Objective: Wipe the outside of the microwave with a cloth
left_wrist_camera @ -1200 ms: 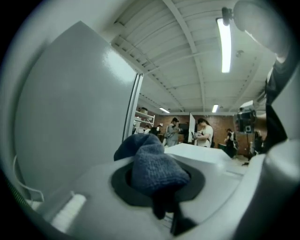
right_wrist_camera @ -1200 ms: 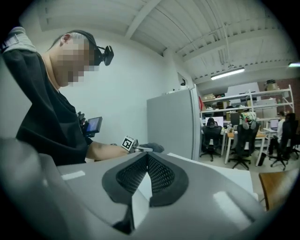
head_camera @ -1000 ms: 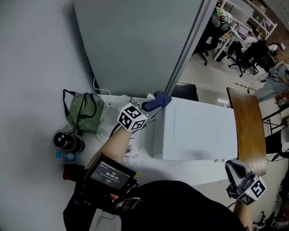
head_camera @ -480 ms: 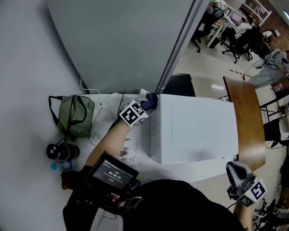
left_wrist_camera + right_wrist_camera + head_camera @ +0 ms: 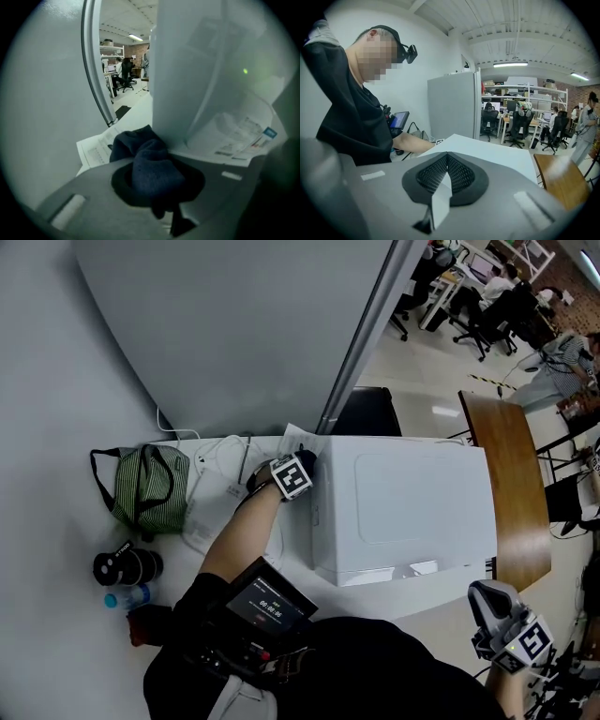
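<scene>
We see a white worktop carrying the white microwave, which sits toward its right end. Well to the left of the microwave lies a green striped bag, with loose papers between the two. Another sheet pokes out at the microwave's rear left corner. Far left of the microwave, nearer us, are a black round container and a blue-capped bottle.

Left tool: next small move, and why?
Probably slide the cloth forward along the microwave's left wall. The left tool is shut on the cloth at that wall's rear corner, cloth against it, so most of the wall lies toward the front.
</scene>
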The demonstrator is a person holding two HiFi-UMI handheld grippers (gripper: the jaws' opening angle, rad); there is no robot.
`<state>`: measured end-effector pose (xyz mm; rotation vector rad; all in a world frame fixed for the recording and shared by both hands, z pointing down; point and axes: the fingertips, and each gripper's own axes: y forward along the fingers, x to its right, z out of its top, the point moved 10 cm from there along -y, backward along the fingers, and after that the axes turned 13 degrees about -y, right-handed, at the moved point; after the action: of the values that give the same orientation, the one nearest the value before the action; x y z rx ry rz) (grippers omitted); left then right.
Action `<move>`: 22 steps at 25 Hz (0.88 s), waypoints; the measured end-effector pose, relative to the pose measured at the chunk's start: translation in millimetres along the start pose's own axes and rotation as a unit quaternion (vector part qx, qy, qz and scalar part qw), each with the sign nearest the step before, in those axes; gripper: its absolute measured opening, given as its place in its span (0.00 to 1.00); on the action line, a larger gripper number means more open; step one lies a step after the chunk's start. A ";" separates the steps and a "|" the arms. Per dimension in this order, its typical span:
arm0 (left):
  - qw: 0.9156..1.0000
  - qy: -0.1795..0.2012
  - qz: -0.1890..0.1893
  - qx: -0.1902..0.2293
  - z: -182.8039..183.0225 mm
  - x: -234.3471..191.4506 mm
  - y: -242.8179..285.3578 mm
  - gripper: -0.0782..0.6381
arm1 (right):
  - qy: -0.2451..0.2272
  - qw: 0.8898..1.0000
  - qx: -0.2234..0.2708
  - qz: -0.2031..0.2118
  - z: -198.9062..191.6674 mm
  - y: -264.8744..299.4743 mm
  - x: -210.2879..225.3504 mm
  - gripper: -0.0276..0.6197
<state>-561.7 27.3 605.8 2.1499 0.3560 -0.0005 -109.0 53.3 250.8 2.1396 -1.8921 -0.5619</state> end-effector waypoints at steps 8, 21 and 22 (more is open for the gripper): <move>0.992 -0.036 0.060 0.101 16.4 21.9 -125.0 0.19 | -0.008 0.998 0.052 0.016 15.4 11.9 -6.9 0.05; 0.992 0.053 0.013 0.112 53.5 104.9 -174.0 0.19 | -0.008 0.996 0.081 0.025 21.1 18.4 -14.3 0.05; 0.992 0.051 0.010 0.113 50.8 103.3 -169.9 0.19 | -0.002 0.997 0.074 0.022 18.7 16.8 -14.5 0.05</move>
<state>-499.0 102.3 425.4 2.3843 0.4089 0.0845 -133.4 66.8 242.8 2.1808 -2.0361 -0.4309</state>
